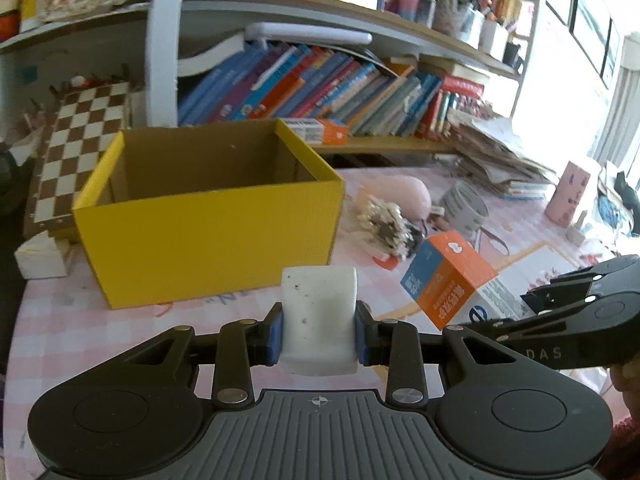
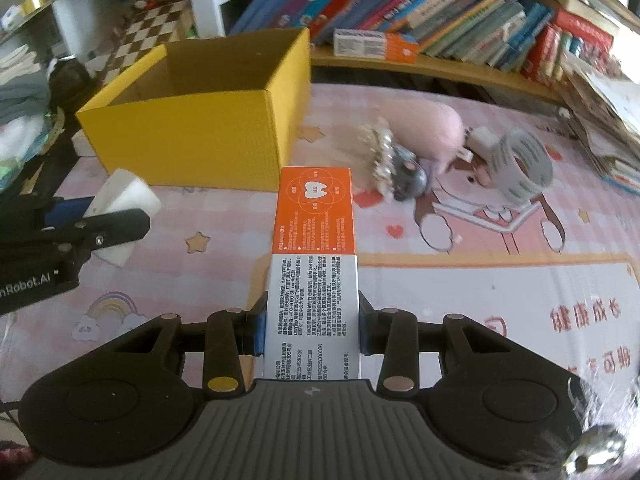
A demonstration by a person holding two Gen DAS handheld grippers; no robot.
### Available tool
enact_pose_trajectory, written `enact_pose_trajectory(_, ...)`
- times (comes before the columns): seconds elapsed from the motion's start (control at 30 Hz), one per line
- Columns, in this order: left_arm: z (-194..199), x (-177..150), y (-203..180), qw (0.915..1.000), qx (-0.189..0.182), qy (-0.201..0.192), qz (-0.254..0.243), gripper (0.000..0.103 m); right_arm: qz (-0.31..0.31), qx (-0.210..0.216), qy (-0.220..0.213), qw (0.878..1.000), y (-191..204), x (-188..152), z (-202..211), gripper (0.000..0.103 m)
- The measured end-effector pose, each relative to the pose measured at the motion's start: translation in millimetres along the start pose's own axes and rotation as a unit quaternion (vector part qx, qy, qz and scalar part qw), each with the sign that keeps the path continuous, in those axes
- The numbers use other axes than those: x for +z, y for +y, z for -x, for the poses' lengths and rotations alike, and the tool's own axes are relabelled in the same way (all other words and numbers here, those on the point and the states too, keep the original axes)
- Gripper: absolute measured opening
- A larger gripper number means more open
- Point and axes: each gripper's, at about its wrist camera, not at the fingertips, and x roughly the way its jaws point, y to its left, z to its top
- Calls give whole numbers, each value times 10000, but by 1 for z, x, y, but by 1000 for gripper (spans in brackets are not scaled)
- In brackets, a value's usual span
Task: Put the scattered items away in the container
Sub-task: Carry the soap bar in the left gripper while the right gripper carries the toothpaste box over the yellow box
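The left gripper [image 1: 319,330] is clamped across a light, squashy white sponge block [image 1: 319,312] and the right gripper [image 2: 312,330] across a stiff, light toothpaste carton [image 2: 314,264], both held just short of the yellow cardboard box [image 1: 208,216].

Open top and bare cloth before the yellow box

The yellow box [image 1: 208,216] is open at the top, its inside unblocked. The strip of tablecloth [image 2: 224,240] just before the box is bare. To the right of the box, passage is crowded by a pink plush [image 2: 428,128], a beaded clip [image 2: 384,156] and a tape roll [image 2: 524,164]. Behind the box a checkerboard [image 1: 80,148] and bookshelf [image 1: 320,88] stand close.
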Motion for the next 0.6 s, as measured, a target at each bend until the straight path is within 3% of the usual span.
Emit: enact_pose_trajectory(0.6, 17, 36, 41, 9982, 139, -584, -66, 32, 432, 472, -445, 9970, 35, 58, 8, 37)
